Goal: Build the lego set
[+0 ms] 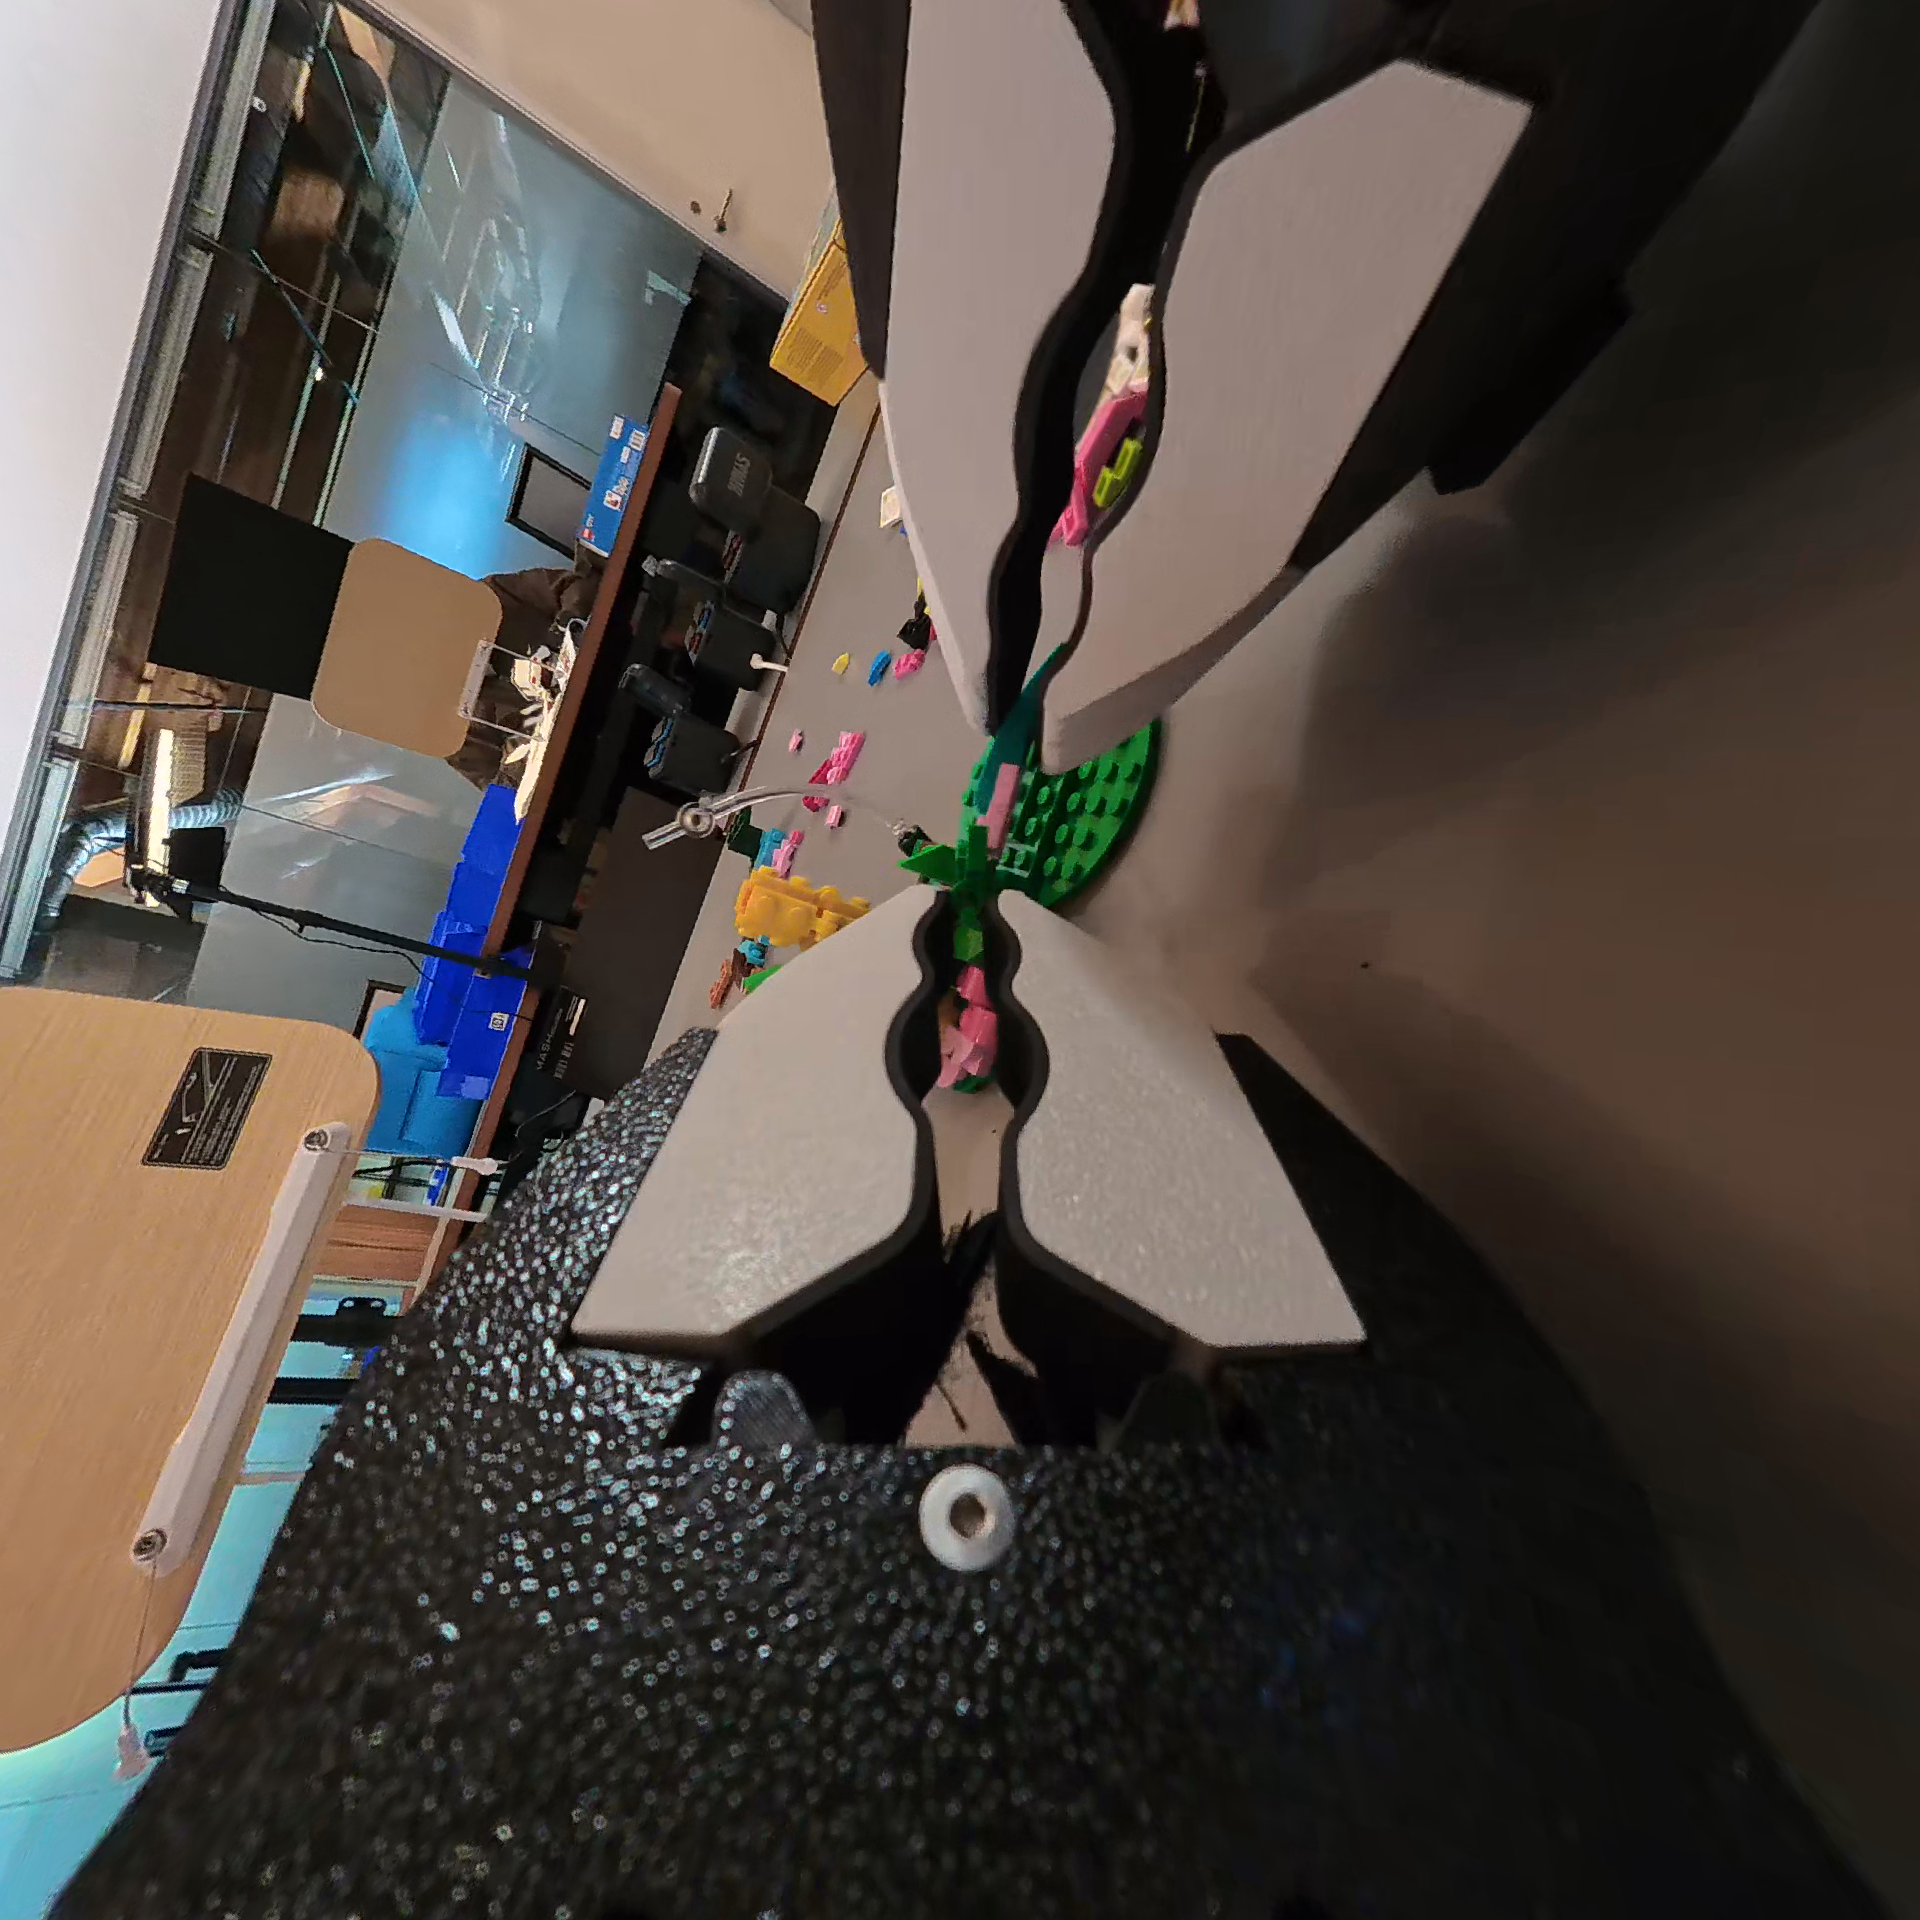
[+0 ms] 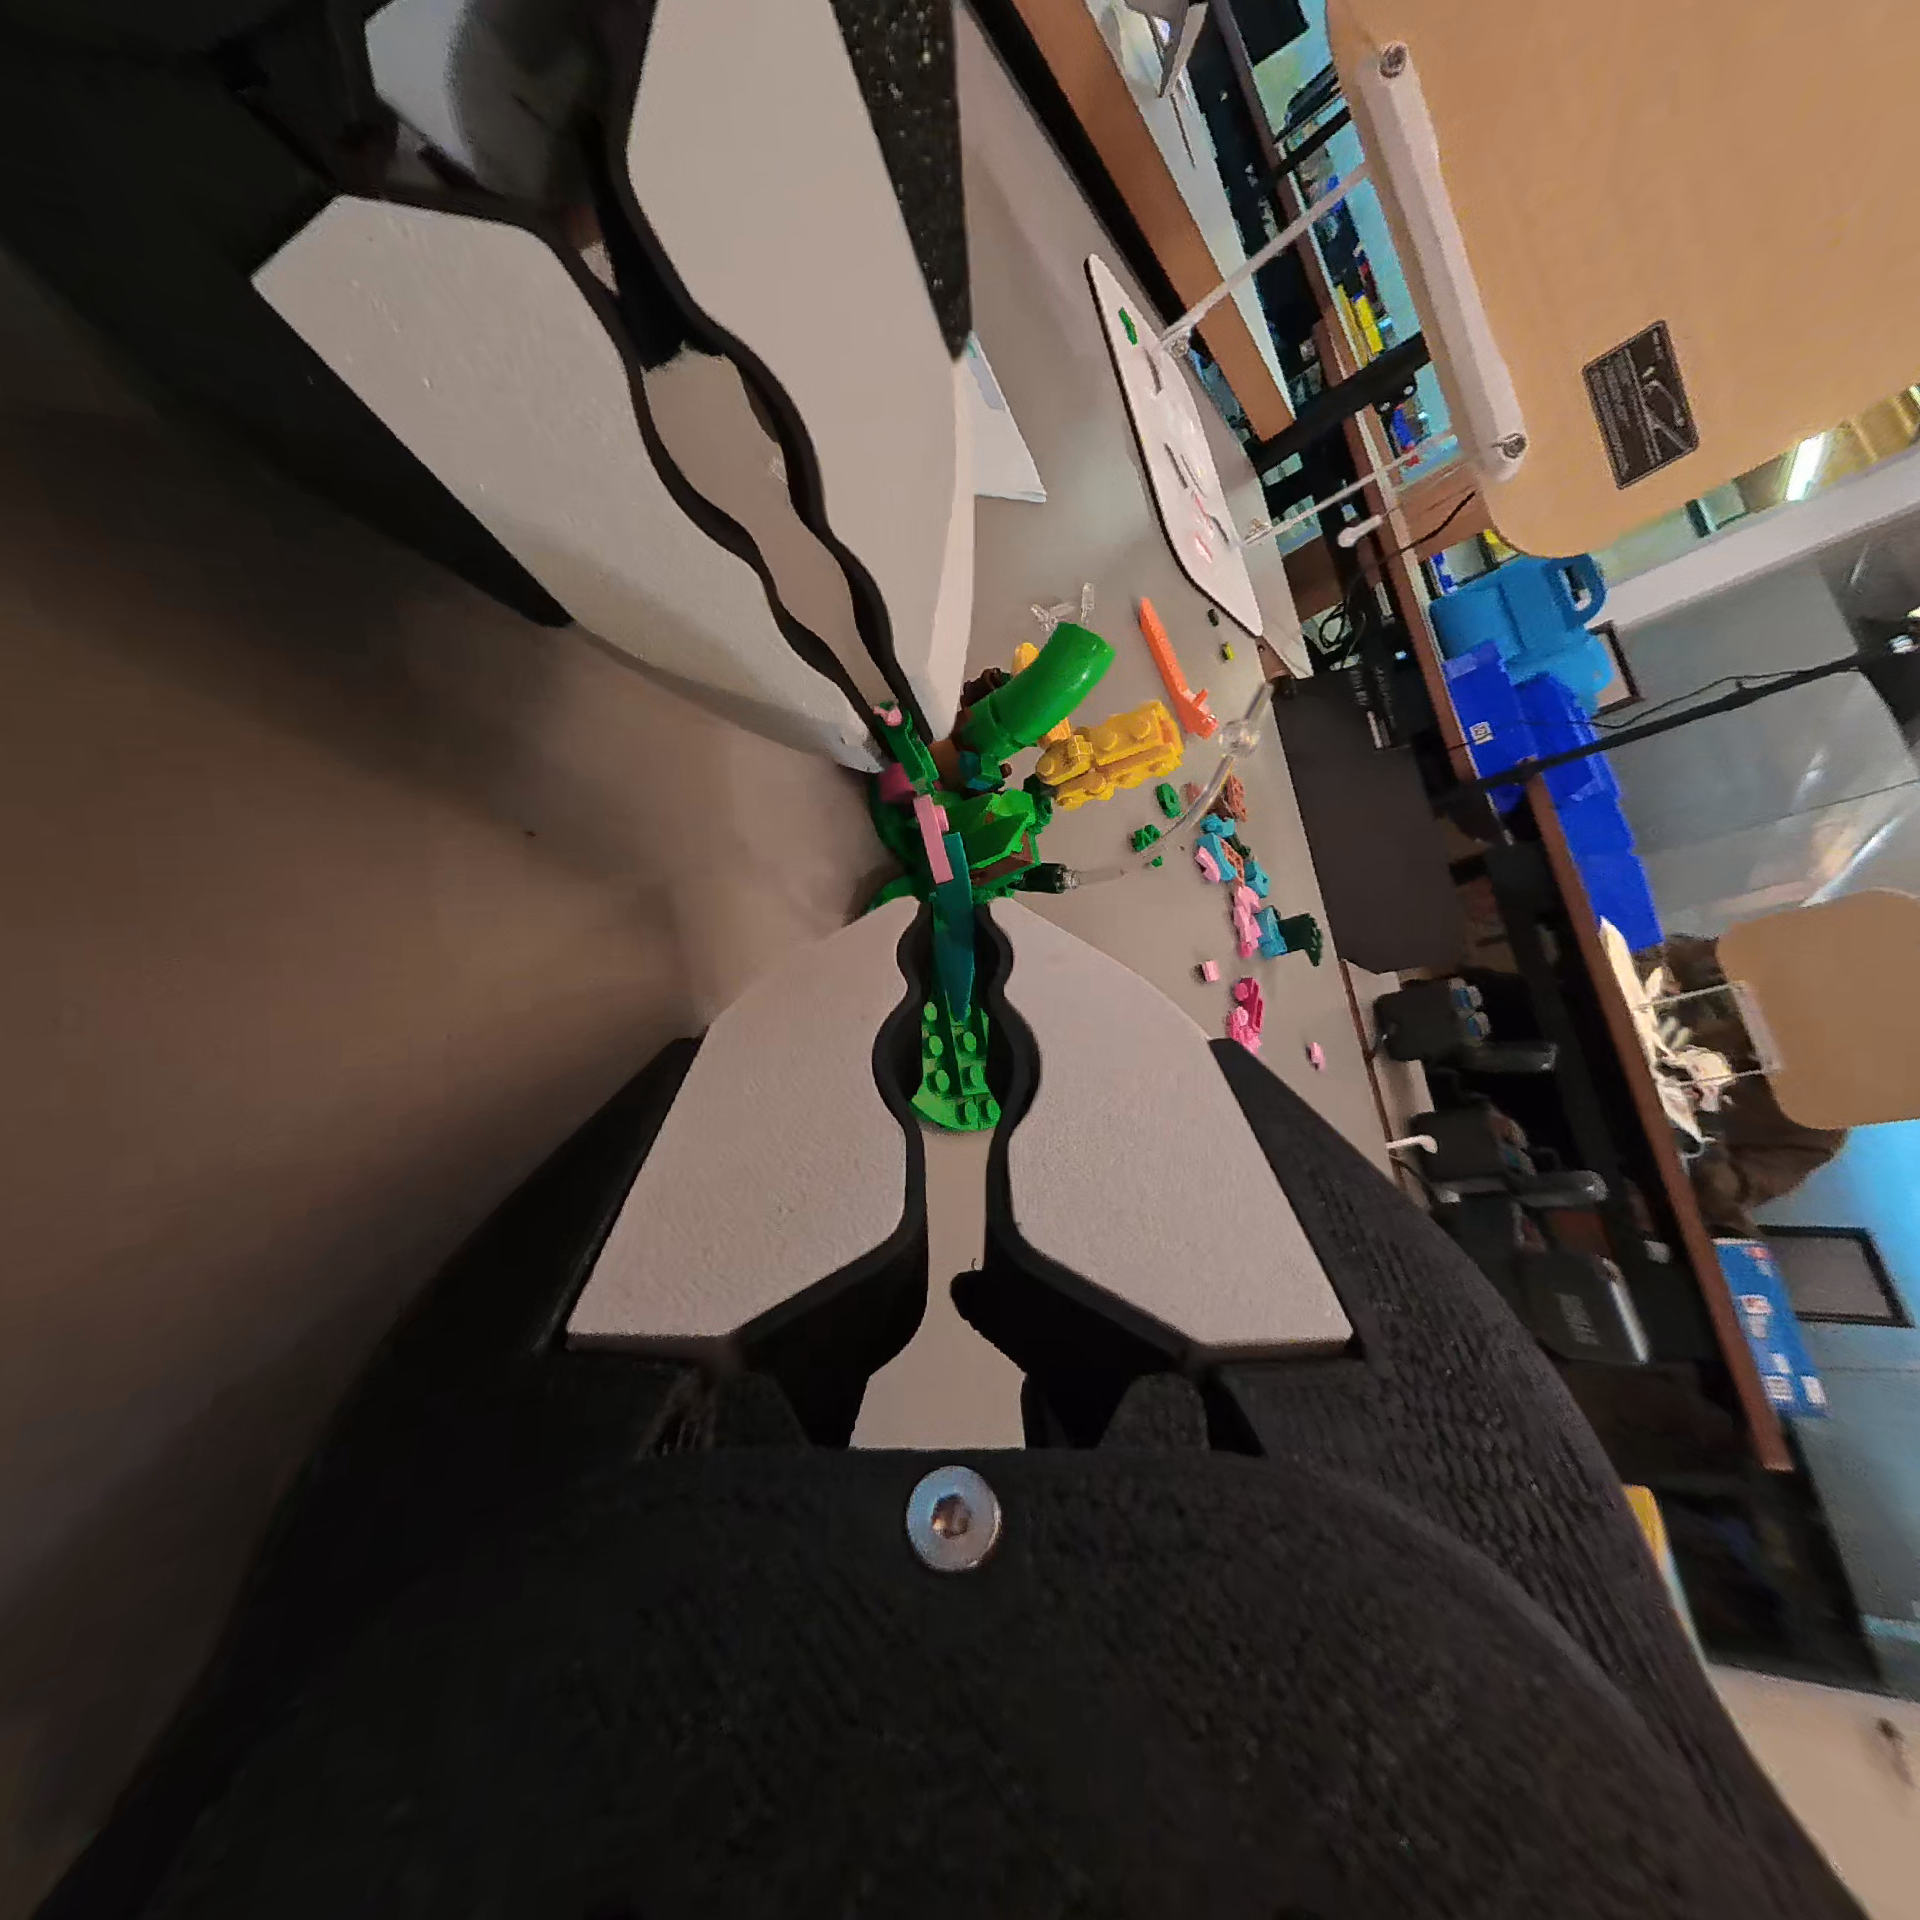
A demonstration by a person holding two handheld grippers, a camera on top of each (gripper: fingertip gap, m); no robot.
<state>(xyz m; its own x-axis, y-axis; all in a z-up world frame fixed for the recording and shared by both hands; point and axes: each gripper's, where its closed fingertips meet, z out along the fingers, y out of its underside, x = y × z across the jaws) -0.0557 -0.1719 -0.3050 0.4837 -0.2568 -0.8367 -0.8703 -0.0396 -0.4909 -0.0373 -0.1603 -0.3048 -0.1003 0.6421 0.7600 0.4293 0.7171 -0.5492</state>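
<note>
We see a big grey bench (image 2: 1091, 582) with toy bricks spread over it. Along its far edge stand black boxes (image 1: 727, 634) and, past them, blue bins (image 2: 1558, 748).

In the middle of the bench sits a brick model. Its bottom is a round green plate (image 1: 1091, 810) with bumps on top. On the plate stand green leaves, a pink strip (image 2: 932, 831) and a dark blue-green leaf (image 2: 951, 956). A fat bent green tube (image 2: 1049, 681) pokes out of the model. A clear bendy stick (image 2: 1195, 821) with a ball at its end (image 2: 1238, 736) also sticks out of it.

Our two tools meet at this model from two sides. The right gripper (image 2: 956, 920) is almost closed, and its tips pinch the edge of the green plate and the blue-green leaf. The left gripper (image 1: 969, 914) is almost closed too, and its tips pinch the green leaves on the other side, with pink bits (image 1: 971, 1029) showing between its fingers.

Just beside the model lies a yellow brick lump (image 2: 1117, 753). An orange brick tool (image 2: 1169, 665) lies near it. Small pink, blue and brown bricks (image 2: 1242, 894) lie in little piles nearer the far edge.
</note>
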